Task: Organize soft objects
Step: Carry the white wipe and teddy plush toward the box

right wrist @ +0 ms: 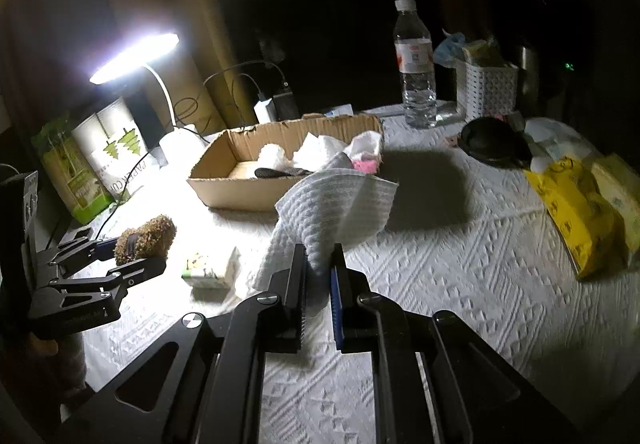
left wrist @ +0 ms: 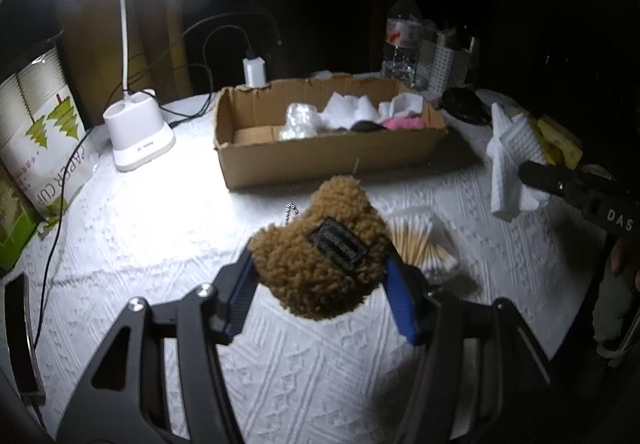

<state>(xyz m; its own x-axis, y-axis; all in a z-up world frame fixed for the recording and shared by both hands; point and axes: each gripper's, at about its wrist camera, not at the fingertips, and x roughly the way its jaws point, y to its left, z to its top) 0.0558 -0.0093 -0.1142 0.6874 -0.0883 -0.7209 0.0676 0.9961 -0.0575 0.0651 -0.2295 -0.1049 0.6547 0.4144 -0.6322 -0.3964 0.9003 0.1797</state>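
Right now my left gripper (left wrist: 320, 276) is clamped on a fuzzy brown plush toy with a dark woven patch (left wrist: 324, 248), held above the white textured tablecloth (left wrist: 160, 244). My right gripper (right wrist: 319, 276) pinches a folded white quilted paper towel (right wrist: 336, 204), lifted off the cloth. Beyond the plush lies a pack of wooden cotton swabs (left wrist: 420, 244). Farther back sits the open brown cardboard box (left wrist: 320, 160), holding white wads and a pink soft piece (left wrist: 402, 123). Behind it stand a lit white desk lamp (left wrist: 138, 140) and a clear plastic water bottle (left wrist: 402, 36).

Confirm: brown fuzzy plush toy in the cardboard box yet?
Not in. The brown fuzzy plush toy sits clamped in the left gripper, short of the cardboard box.
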